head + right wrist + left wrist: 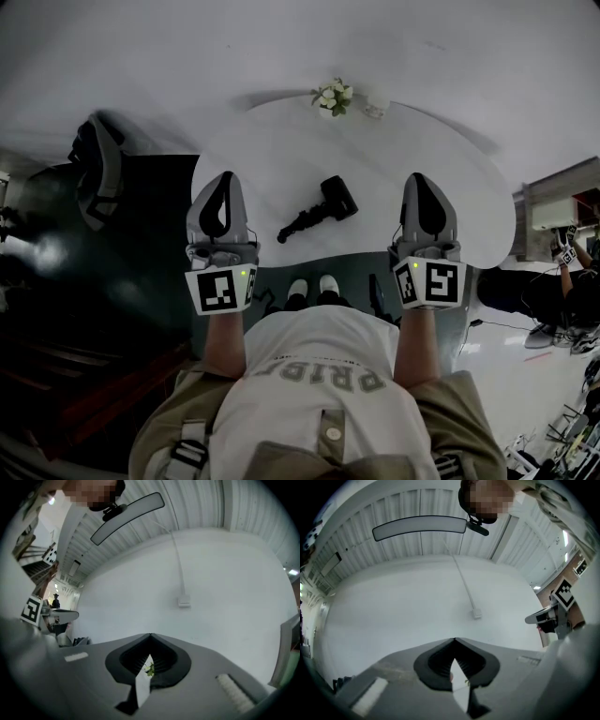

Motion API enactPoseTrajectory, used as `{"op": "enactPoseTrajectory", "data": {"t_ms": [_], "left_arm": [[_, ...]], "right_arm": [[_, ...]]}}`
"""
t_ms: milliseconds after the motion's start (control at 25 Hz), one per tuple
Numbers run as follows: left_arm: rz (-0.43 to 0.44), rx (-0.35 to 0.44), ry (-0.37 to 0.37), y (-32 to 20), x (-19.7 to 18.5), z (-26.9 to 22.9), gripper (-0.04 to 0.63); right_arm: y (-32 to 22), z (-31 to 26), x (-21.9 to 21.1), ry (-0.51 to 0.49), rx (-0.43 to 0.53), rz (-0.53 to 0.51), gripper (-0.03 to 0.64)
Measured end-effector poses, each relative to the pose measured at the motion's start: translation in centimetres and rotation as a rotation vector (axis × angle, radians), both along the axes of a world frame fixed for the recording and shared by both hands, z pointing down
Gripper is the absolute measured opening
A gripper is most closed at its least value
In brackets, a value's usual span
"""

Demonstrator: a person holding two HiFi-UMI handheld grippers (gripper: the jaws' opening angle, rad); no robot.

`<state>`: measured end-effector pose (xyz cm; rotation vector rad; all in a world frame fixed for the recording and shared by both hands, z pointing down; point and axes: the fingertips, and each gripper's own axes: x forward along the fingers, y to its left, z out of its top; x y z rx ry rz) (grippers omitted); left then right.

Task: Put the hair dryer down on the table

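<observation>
The black hair dryer (319, 210) lies on its side on the white round table (281, 150), near the middle, with its handle pointing toward the front left. Nothing holds it. My left gripper (224, 178) is raised over the table's front left edge, shut and empty. My right gripper (424, 178) is raised over the front right edge, also shut and empty. The dryer lies between the two grippers and a little beyond them. In the left gripper view my left gripper (454, 641) has its tips touching. In the right gripper view my right gripper (150, 635) shows the same.
A small vase of white flowers (332, 97) and a small white object (377, 107) stand at the table's far edge. A dark chair (97, 171) stands to the left on dark floor. A person (568, 251) is at the far right. Both gripper views face a white wall.
</observation>
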<state>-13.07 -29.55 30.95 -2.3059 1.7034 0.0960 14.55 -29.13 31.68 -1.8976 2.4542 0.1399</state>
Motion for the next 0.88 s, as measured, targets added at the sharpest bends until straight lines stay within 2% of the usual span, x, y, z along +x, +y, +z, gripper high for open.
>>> {"op": "enactPoseTrajectory", "data": {"t_ms": [400,600,880], "left_arm": [[0.024,-0.047,0.015,-0.3,0.2,1.2,0.006],[0.024,-0.097,0.041,-0.6,-0.2,2.4,0.006],[0.023,-0.126,0.073,-0.9,-0.7,3.1,0.006]], "right_arm": [[0.3,-0.6,-1.5,0.055,0.014,-0.049,0.002],[0.4,-0.7,-1.9,0.071,0.015,-0.062,0.002],[0.4,-0.9,-2.1,0.083,0.023,-0.061,0.002]]}}
